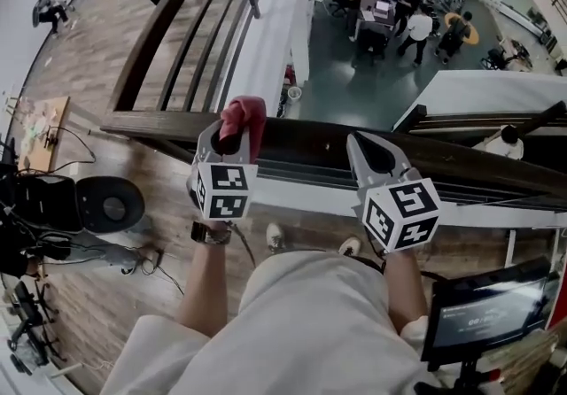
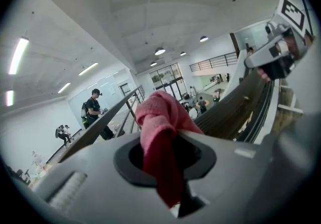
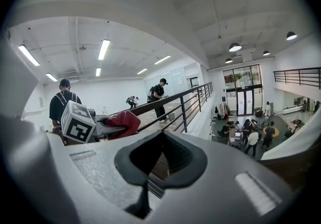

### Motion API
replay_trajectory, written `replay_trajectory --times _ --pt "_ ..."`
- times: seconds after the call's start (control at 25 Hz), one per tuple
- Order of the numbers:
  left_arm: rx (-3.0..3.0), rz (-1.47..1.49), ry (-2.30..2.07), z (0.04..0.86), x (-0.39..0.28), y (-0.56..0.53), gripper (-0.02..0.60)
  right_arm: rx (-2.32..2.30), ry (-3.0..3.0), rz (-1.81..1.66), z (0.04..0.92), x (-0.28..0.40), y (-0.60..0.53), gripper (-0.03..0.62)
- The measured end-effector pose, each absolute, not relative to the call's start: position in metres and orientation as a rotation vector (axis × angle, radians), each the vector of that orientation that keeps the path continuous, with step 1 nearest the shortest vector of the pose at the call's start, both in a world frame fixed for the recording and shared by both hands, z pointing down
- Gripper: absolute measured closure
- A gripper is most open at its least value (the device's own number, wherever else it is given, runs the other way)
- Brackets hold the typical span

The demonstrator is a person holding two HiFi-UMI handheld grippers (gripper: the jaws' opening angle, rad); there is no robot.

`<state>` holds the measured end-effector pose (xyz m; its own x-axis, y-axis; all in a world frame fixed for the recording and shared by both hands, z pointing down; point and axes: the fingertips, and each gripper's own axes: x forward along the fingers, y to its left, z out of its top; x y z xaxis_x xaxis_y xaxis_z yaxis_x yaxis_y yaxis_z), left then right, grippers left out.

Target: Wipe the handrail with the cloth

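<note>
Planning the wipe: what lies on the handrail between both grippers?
Nothing: head view shows the handrail bare between left gripper, gripping the cloth, and right gripper.

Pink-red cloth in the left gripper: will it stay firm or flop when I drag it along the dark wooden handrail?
Likely floppy: the pink-red cloth bunches past the left gripper and a tail hangs limp between its jaws. Soft and probably light, it may bunch on the dark wooden handrail rather than wipe flat.
</note>
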<state>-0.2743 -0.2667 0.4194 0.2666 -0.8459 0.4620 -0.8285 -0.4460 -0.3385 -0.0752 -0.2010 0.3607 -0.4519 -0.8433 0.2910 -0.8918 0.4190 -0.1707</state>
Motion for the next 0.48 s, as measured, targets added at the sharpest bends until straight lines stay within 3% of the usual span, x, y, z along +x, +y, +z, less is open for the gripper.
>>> replay_trajectory --times 0.48 --pt "-2.456 -0.965 1.608 0.419 -0.197 -0.247 0.499 1.570 -2.523 0.482 0.362 0.001 -0.183 0.591"
